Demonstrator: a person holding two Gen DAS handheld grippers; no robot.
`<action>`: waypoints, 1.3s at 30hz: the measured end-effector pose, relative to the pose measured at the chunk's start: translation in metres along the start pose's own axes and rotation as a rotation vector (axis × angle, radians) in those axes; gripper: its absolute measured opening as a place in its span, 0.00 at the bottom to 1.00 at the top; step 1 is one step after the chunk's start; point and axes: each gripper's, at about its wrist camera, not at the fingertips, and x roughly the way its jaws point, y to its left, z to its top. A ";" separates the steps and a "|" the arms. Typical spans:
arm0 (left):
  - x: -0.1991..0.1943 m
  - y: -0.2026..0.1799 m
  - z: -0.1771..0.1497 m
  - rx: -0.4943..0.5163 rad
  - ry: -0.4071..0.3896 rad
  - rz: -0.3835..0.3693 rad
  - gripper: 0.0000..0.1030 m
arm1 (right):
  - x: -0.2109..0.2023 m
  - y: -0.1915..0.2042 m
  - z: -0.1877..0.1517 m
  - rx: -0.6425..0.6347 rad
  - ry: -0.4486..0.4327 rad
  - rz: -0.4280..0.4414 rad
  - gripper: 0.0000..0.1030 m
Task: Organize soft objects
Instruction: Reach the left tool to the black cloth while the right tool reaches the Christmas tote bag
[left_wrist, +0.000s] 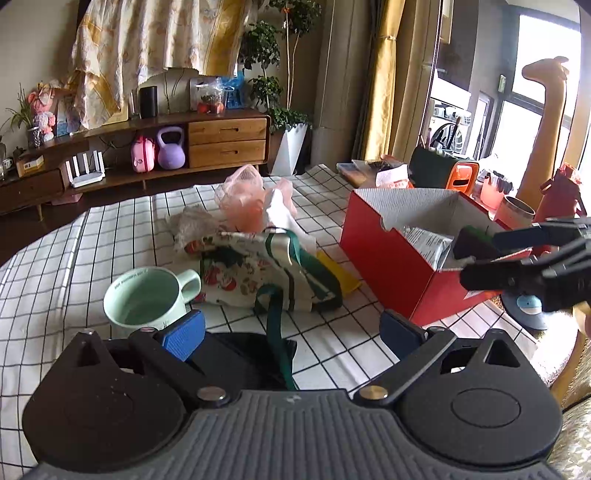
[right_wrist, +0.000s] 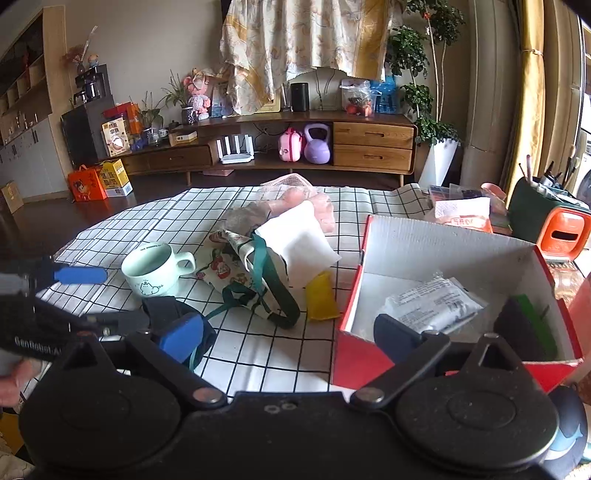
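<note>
A pile of soft things lies on the checked tablecloth (left_wrist: 55, 288): a floral tote bag (left_wrist: 255, 273) with green straps, a white pad (right_wrist: 303, 243), a yellow cloth (right_wrist: 321, 299), pink mesh (left_wrist: 243, 195) and crumpled clear plastic (left_wrist: 192, 225). My left gripper (left_wrist: 293, 334) is open, low over a green strap and a dark fabric item (left_wrist: 236, 354). A red box (right_wrist: 354, 354) holds a plastic packet (right_wrist: 432, 302) and a dark green sponge (right_wrist: 524, 325). My right gripper (right_wrist: 290, 336) stands open at the box's near left corner, with nothing held.
A mint mug (left_wrist: 147, 299) stands just left of the tote, close to my left fingertip. Behind the box are an orange container (right_wrist: 563, 232), a dark pen holder (right_wrist: 535, 203) and papers. A wooden sideboard (right_wrist: 369, 144) lines the far wall.
</note>
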 end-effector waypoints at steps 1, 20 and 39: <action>0.001 0.001 -0.005 0.002 0.001 -0.001 0.98 | 0.004 0.002 0.001 -0.004 0.003 0.005 0.94; 0.057 0.056 -0.052 -0.148 0.080 0.138 0.98 | 0.085 0.029 0.024 -0.083 0.065 0.055 0.77; 0.091 0.073 -0.061 -0.178 0.101 0.128 0.91 | 0.160 0.045 0.052 -0.135 0.088 0.033 0.53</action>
